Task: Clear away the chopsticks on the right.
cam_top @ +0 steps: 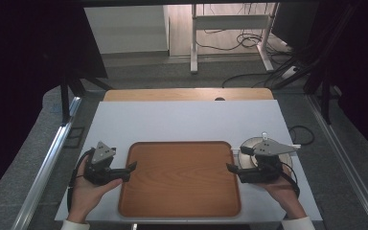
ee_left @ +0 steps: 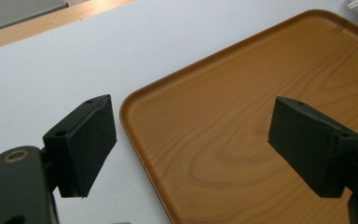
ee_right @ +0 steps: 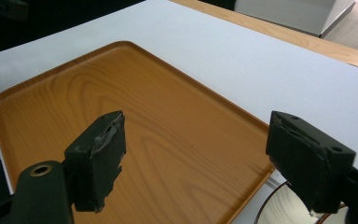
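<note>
One rectangular brown wood-grain tray (cam_top: 179, 179) lies at bench centre, nothing in it. Left gripper (cam_top: 130, 170) sits at the tray's 9 o'clock edge, jaws released and wide, straddling the rim with nothing between them. Right gripper (cam_top: 231, 168) sits at the 3 o'clock edge, jaws released too, the tray's rim below the gap. One round silver metal plate (cam_top: 249, 145) lies on the white bench (cam_top: 187, 122) at 3 o'clock of the tray, under the right gripper.
</note>
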`<action>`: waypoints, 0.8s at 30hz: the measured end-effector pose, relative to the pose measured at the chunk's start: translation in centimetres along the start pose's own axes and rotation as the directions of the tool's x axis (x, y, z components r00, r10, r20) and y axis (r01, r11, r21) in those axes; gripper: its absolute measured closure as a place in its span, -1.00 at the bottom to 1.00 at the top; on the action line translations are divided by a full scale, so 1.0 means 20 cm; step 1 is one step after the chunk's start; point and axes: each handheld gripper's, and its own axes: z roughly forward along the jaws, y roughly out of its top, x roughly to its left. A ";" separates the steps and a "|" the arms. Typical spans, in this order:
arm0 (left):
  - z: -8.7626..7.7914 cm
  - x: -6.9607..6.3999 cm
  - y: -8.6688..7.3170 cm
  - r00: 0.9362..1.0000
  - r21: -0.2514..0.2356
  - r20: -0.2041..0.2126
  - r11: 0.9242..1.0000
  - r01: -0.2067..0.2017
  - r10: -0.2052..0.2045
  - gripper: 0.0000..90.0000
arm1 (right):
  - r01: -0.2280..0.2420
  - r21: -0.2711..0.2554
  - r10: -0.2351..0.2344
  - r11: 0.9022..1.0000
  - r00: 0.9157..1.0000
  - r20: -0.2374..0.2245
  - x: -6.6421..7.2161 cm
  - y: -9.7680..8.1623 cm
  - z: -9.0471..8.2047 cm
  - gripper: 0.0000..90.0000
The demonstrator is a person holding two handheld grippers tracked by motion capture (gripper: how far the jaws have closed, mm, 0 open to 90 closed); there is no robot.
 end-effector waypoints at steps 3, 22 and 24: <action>-0.01 0.00 0.00 1.000 0.000 0.005 1.000 0.003 -0.003 -0.67 | 0.006 0.002 -0.006 1.000 1.000 -0.004 0.01 0.00 -0.01 -0.53; -0.09 -0.03 -0.02 0.997 -0.035 0.070 0.999 -0.028 0.031 -0.68 | 0.009 0.019 -0.009 1.000 1.000 0.001 0.00 0.04 -0.04 -0.39; -0.09 -0.03 -0.01 0.997 -0.037 0.069 0.999 -0.032 0.035 -0.68 | 0.008 0.018 -0.008 1.000 1.000 0.000 0.00 0.05 -0.06 -0.36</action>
